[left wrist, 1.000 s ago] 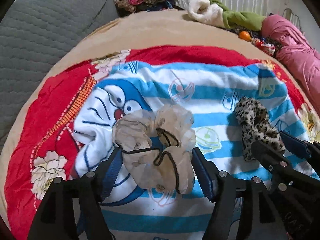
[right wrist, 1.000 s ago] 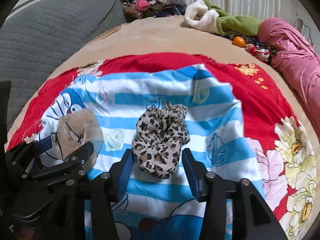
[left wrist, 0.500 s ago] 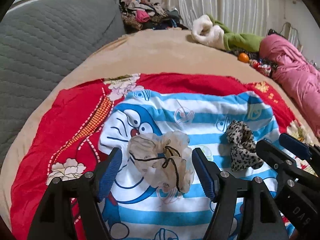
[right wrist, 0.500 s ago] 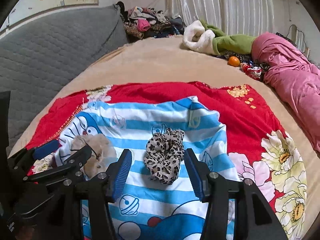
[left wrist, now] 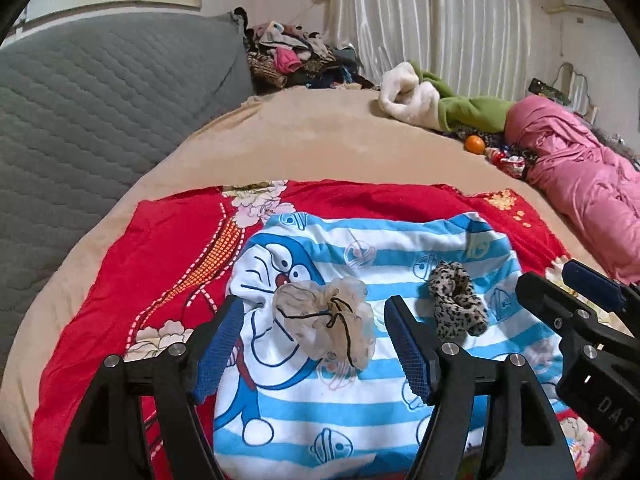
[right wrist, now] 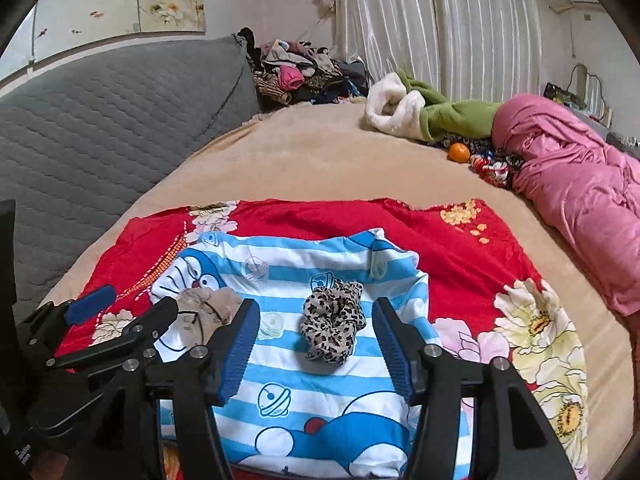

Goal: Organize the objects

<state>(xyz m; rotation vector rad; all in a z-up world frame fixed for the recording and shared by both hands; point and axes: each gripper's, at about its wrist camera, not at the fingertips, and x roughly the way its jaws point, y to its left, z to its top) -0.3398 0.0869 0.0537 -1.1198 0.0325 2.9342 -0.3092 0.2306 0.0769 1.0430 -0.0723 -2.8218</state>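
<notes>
A: Since the left tongs (left wrist: 310, 350) hang wide and empty, the sheer beige scrunchie (left wrist: 326, 322) lies loose on the striped cartoon cloth (left wrist: 400, 240). Soft, featherlight; pinch the bunched ruffle.

B: Right view: right tongs (right wrist: 316, 350), jaws just widening, empty around the leopard scrunchie (right wrist: 332, 326). Only the left tongs crowd nearby.

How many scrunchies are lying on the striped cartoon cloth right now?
2. The beige scrunchie lies by the cartoon face, in line with the left gripper. The leopard scrunchie lies to its right, ahead of the right gripper. Others may be hidden.
</notes>
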